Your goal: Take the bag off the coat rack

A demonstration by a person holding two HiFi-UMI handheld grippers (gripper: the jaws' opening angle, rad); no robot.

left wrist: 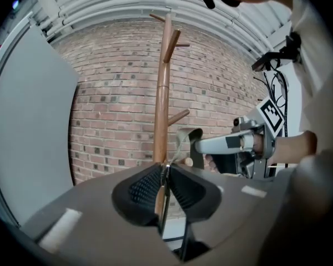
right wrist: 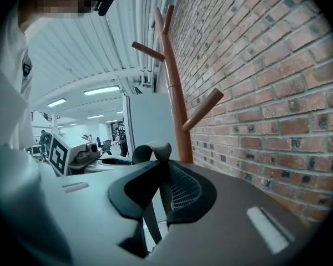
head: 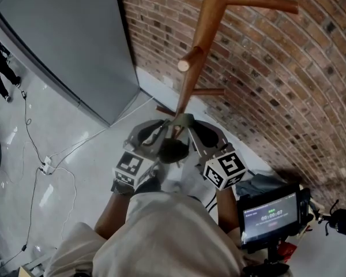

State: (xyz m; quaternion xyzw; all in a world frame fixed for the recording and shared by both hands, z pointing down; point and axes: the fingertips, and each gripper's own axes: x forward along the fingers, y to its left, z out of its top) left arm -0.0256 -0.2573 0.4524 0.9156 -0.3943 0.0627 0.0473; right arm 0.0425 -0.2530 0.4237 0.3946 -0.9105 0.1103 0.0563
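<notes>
Only one spot of writing: a small screen (head: 271,215) below and to the right of the right gripper (head: 188,122), showing a pale row of digits like a timer, too blurred to read for certain. Black-and-white square codes on the right cube (head: 225,170) behind that gripper and on the left cube (head: 130,167) behind the left gripper (head: 170,124) — patterns only, no letters or numbers.

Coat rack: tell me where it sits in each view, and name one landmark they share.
Head view: coat rack slants from centre up to the top edge.
Left gripper view: upright at centre, from mid-frame nearly to the top.
Right gripper view: near centre, tilted, reaching the top.
Shared landmark: the brick wall behind it.
</notes>
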